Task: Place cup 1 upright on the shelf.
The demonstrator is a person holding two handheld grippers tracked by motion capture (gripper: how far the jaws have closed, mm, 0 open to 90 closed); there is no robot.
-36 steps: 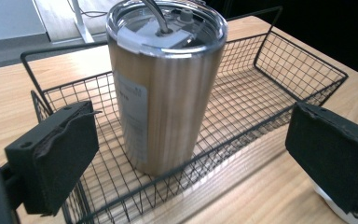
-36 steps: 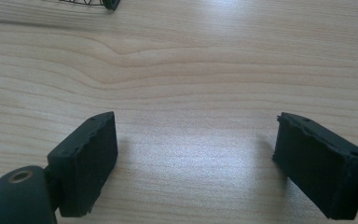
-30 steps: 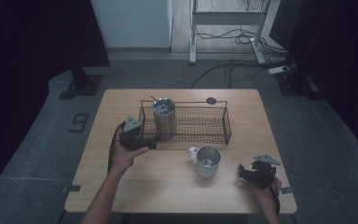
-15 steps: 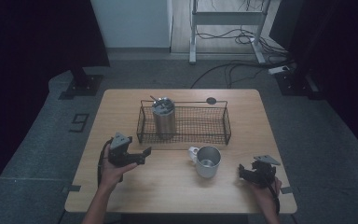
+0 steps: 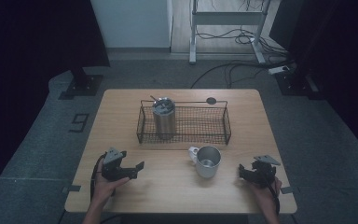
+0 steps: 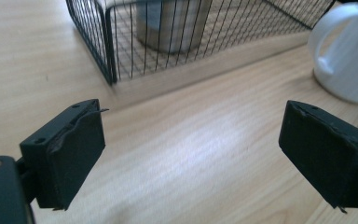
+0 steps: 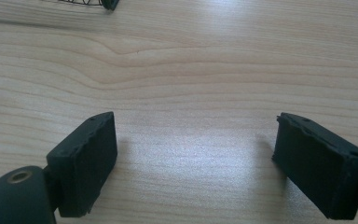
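Note:
A black wire basket (image 5: 224, 122) stands mid-table with a steel tumbler (image 5: 163, 116) upright in its left end. A metal mug (image 5: 207, 161) with a white handle stands in front of the basket. My left gripper (image 5: 137, 168) sits low over the front left of the table, pointing right toward the mug. Its jaws have just been closing, but they stand apart with nothing between them. In the left gripper view (image 6: 191, 140) the basket (image 6: 103, 56), the tumbler (image 6: 172, 23) and the mug (image 6: 349, 60) lie ahead. My right gripper (image 5: 241, 171) rests at the front right, open and empty above bare wood (image 7: 196, 154).
A small black disc (image 5: 210, 100) lies on the table behind the basket. The wooden table (image 5: 121, 121) has bare wood at both sides of the basket and along its front edge. Cables and a metal stand are on the floor beyond.
My left gripper has moved away from the basket's left end toward the table's front left and lower. Its jaws have narrowed. The right gripper has stayed put.

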